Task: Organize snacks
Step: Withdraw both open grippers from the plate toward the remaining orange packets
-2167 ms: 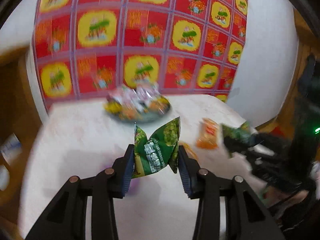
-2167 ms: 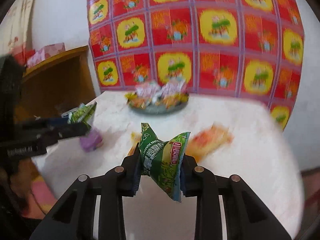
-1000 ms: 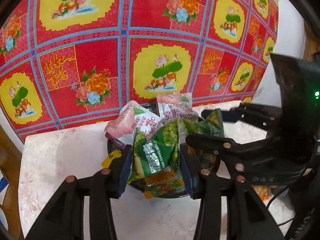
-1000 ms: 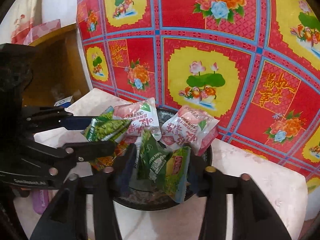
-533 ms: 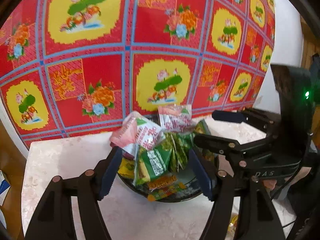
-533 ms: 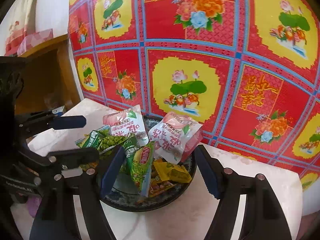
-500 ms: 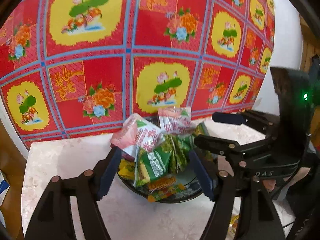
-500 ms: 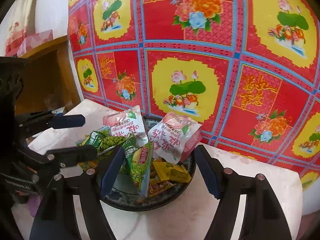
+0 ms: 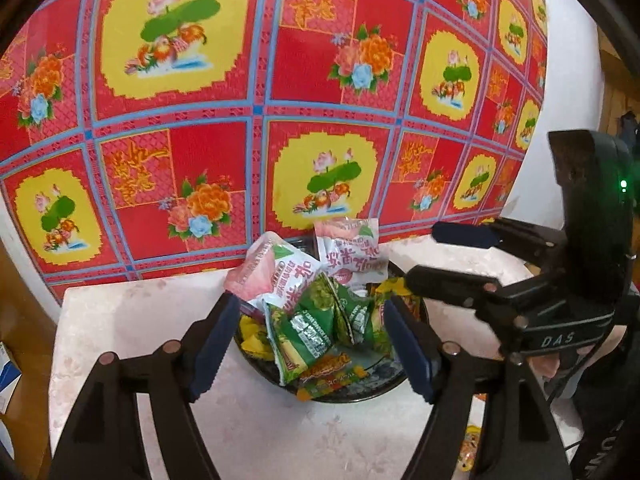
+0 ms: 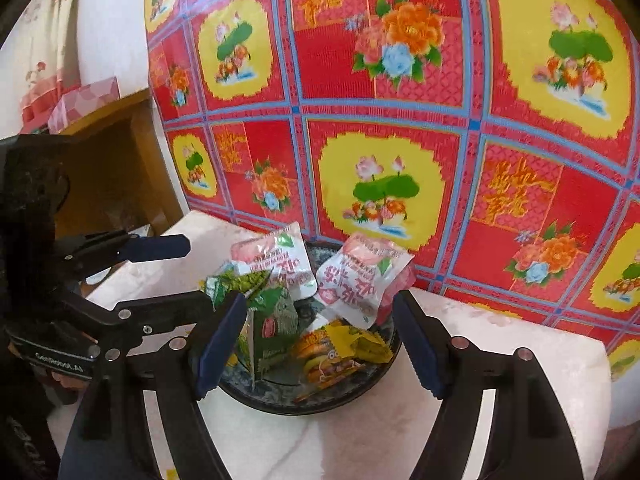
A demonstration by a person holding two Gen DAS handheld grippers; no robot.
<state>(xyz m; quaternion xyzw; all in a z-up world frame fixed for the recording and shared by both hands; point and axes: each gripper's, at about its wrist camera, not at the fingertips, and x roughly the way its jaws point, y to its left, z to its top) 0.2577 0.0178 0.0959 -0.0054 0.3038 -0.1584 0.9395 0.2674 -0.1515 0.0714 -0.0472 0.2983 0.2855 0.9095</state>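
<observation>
Bare table (image 9: 132, 320) lies left of the heaped bowl (image 9: 360, 390); the patterned sheet (image 9: 224, 120) blocks behind, the right gripper (image 9: 420, 258) crowds its right

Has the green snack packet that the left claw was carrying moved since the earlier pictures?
Yes. The green packet has left the open left gripper and now lies in the dark plate by the red cloth.

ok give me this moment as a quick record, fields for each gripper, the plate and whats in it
left gripper: open, jaws just widened, nothing pressed between the pads
right gripper: open, jaws just widened, nothing gripped
plate: dark, on the pale table, against the red patterned cloth
contents: green packets, two pink-and-white packets, yellow packet
green packets: lying in the plate, released
</observation>
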